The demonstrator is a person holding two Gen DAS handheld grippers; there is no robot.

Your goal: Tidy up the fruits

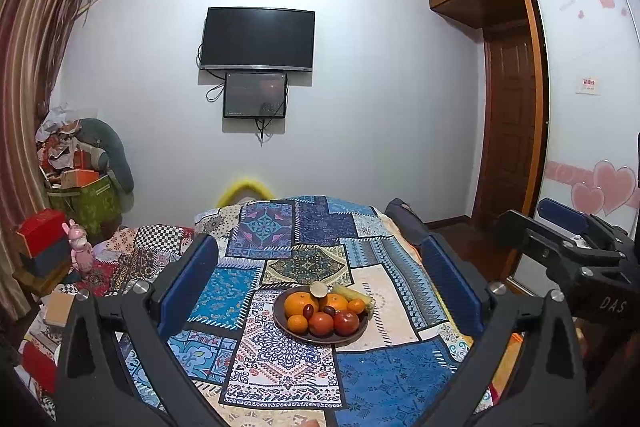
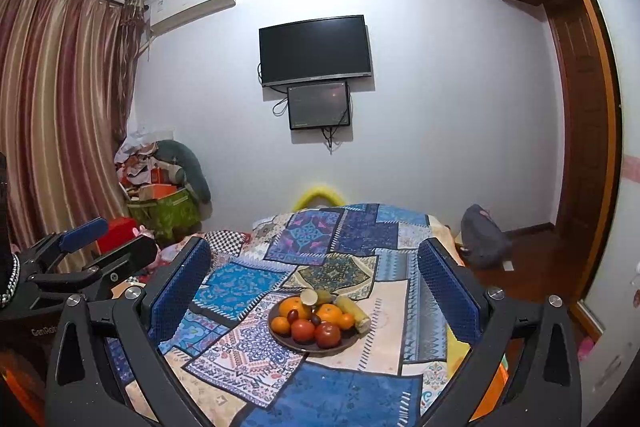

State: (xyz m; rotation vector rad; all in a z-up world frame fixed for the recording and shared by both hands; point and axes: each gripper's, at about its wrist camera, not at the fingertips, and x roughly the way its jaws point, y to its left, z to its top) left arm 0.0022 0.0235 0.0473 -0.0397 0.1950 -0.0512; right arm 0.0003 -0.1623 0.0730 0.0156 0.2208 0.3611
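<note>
I hold both claws above the patchwork-covered table (image 1: 400,379), each spread wide and gripping nothing. Ahead of the left gripper (image 1: 320,267), framed between its blue-padded fingers (image 1: 188,283), sits the dark round plate (image 1: 320,339) heaped with oranges (image 1: 301,302), red tomatoes (image 1: 346,323) and a corn cob (image 1: 354,294). The right gripper (image 2: 316,275) faces the same plate (image 2: 316,347), well short of it.

The right gripper (image 2: 314,283) hangs above the counter (image 2: 332,399), which is draped in a patchwork cloth (image 2: 240,287); its blue-padded fingers (image 2: 180,283) are spread wide with nothing between them. Framed between them sits a dark plate (image 2: 298,346) piled with oranges (image 2: 329,313), two tomatoes (image 2: 327,334), dark grapes (image 2: 293,315) and a corn cob (image 2: 352,308). The left gripper (image 2: 96,239) shows at the left edge. A television (image 2: 315,50) hangs on the far wall.
</note>
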